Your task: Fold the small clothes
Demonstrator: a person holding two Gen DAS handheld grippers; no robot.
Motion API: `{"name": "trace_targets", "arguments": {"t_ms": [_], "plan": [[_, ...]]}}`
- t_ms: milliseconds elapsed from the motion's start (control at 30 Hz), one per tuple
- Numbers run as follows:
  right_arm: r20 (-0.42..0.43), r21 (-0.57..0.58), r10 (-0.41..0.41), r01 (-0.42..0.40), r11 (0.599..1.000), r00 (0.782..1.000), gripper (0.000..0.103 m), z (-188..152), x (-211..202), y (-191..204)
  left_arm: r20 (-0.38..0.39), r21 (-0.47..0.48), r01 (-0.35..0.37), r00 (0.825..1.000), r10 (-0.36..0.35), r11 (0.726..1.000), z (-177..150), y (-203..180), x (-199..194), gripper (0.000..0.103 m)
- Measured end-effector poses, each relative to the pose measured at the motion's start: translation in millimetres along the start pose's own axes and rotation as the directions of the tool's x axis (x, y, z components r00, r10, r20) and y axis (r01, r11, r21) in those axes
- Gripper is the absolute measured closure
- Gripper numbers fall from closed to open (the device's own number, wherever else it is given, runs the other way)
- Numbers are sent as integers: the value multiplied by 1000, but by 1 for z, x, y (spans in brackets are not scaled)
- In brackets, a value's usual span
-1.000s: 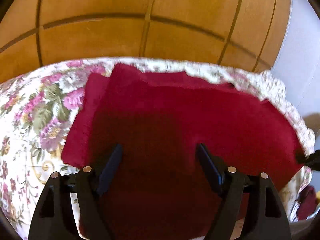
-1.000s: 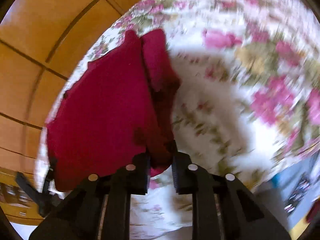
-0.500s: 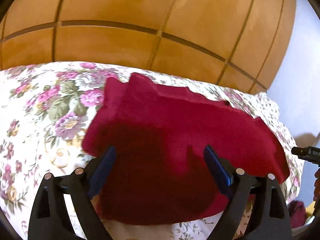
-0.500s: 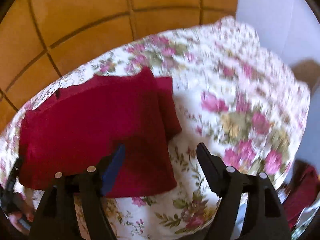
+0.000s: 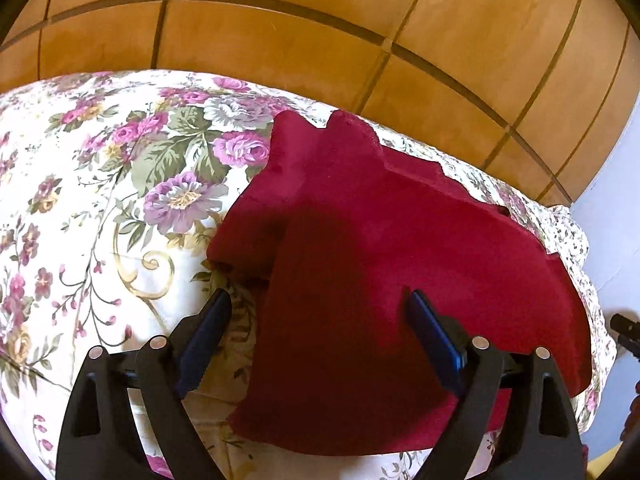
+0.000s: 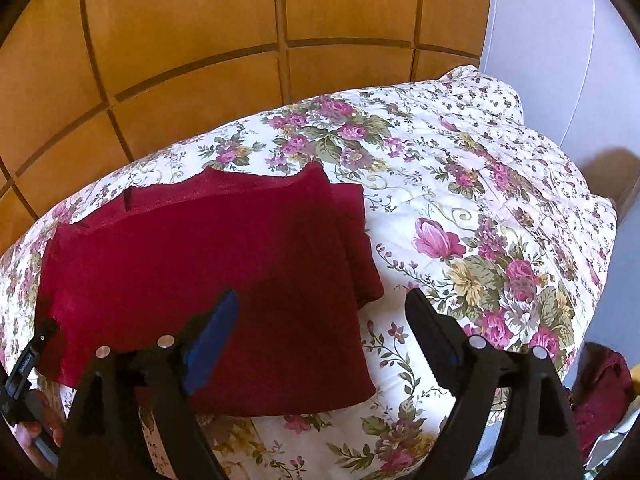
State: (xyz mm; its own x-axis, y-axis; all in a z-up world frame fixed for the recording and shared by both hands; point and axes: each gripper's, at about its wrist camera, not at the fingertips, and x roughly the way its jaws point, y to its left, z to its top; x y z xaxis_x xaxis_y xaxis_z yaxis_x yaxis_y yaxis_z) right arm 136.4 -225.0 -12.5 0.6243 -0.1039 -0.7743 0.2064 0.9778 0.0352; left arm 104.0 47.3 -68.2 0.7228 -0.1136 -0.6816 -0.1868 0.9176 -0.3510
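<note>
A dark red garment (image 5: pixel 400 272) lies folded flat on a floral bedspread (image 5: pixel 100 208); a narrower folded layer sticks out along one side. My left gripper (image 5: pixel 320 320) is open and empty, hovering above the garment's near edge. In the right wrist view the same garment (image 6: pixel 200 272) lies left of centre. My right gripper (image 6: pixel 320 320) is open and empty, above the garment's near right corner and the bedspread (image 6: pixel 480 200).
A wooden panelled wall (image 5: pixel 320 40) stands behind the bed. A pale wall (image 6: pixel 540 40) is at the right. More dark red cloth (image 6: pixel 604 392) lies off the bed's right edge. The other gripper's tip (image 6: pixel 24 360) shows at the far left.
My right gripper has opened and let go of the garment's corner, then pulled back. My left gripper has backed away and shifted left. The garment now lies flat.
</note>
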Motion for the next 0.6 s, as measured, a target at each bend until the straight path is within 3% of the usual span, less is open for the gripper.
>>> {"name": "trace_targets", "arguments": {"t_ms": [300, 367, 600], "plan": [[0, -12, 19, -19, 1000, 1000, 17, 2, 7, 8, 5, -28, -12, 1000, 12, 1000, 15, 9, -5, 14], [3, -21, 29, -29, 999, 1000, 16, 3, 9, 13, 8, -26, -21, 1000, 21, 999, 21, 12, -5, 10], [8, -67, 42, -42, 997, 999, 13, 5, 21, 27, -69, -34, 18, 997, -20, 999, 28, 18, 10, 10]]}}
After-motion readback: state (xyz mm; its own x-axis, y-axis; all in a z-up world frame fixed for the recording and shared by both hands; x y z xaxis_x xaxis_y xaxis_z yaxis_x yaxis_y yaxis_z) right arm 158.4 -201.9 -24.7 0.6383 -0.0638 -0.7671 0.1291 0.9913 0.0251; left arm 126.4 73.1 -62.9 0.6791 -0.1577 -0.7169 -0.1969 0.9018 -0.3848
